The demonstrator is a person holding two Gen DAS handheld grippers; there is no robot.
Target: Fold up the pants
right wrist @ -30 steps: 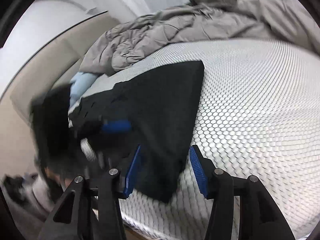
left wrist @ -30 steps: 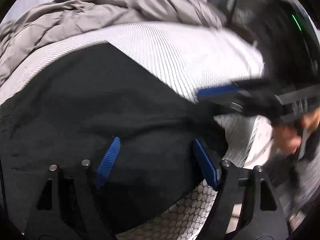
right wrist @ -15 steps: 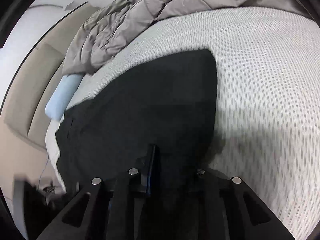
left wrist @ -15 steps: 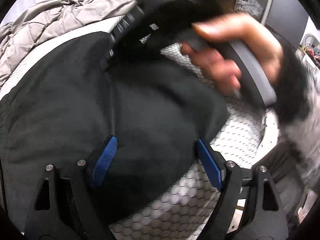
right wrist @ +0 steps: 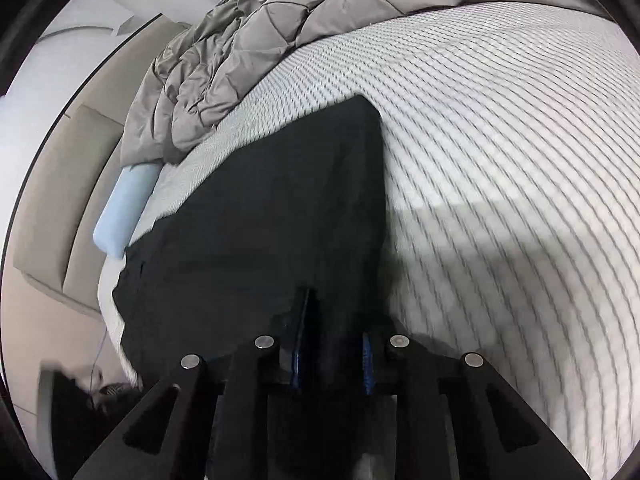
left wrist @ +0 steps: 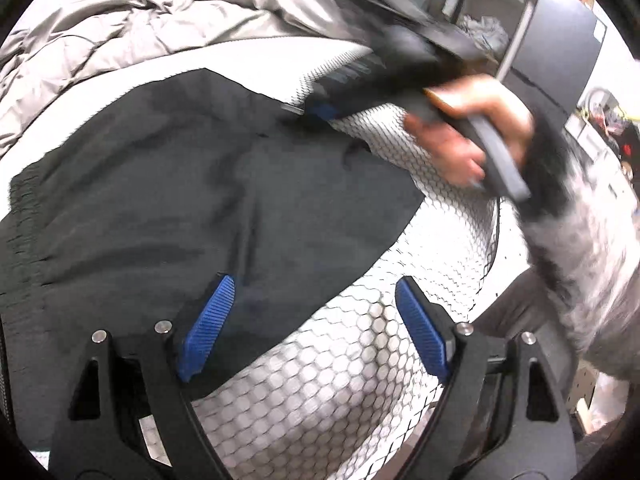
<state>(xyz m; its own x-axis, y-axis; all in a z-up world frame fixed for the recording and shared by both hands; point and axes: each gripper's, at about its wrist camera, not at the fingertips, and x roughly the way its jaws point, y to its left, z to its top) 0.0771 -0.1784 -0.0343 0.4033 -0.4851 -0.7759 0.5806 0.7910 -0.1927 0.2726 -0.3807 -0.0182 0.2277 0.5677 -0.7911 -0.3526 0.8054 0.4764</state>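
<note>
Honeycomb-patterned mattress point(left wrist: 340, 392) fills both our views, a grey quilted duvet point(right wrist: 248, 64) bunched at its far side beside a pale blue pillow point(right wrist: 124, 208). Our black pants point(left wrist: 192, 208) lie spread flat on the bed. Our left tool point(left wrist: 312, 328) hangs wide open over their near edge, gripping nothing. Our right tool point(right wrist: 332, 360), in the right hand point(left wrist: 468, 136), is clamped on the pants' fabric.
</note>
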